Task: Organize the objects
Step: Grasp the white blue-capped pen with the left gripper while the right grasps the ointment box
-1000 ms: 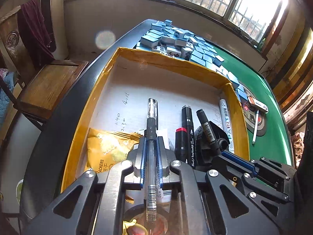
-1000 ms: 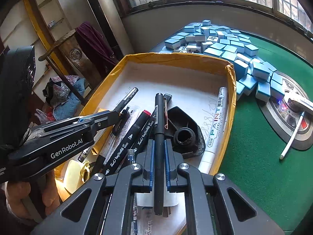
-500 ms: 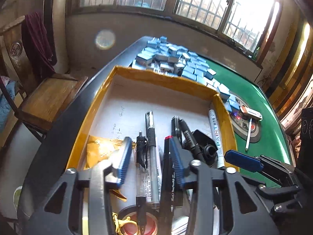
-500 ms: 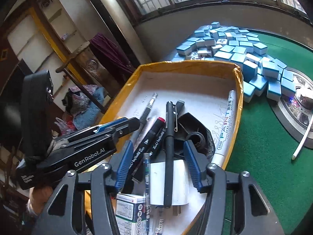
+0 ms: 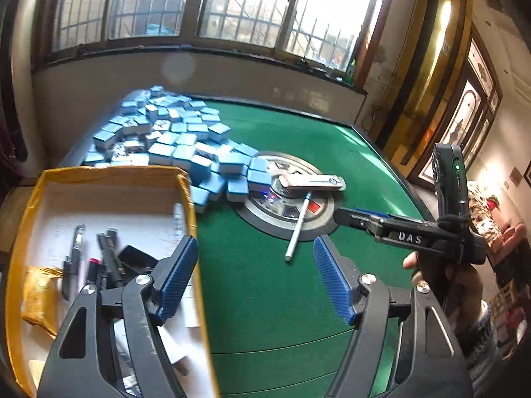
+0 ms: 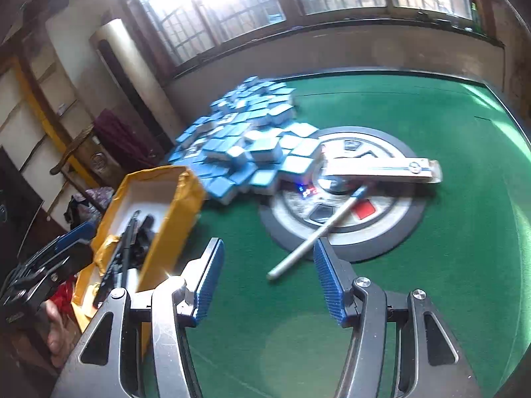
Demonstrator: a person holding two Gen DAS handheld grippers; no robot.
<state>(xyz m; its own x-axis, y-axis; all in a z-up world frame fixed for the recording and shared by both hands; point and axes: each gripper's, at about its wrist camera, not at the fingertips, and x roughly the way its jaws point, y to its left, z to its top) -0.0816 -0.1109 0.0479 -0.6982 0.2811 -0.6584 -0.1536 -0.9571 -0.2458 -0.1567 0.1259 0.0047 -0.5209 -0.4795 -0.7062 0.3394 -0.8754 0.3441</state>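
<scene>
Pens (image 5: pixel 106 258) in the yellow box (image 5: pixel 99 174) blurred, perhaps markers, partly behind left gripper (image 5: pixel 255 275).

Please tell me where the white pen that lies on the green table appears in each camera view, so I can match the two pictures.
Left wrist view: the white pen is right of centre, its far end on the round grey panel, its near end on the felt.
Right wrist view: the white pen is at centre, slanting between the open fingers.
Shared landmark: the blue tile pile.

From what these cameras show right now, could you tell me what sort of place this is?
Probably a mahjong room in a home or parlour: a green felt table with a round central control panel, a heap of blue-backed tiles, and barred windows behind.
</scene>
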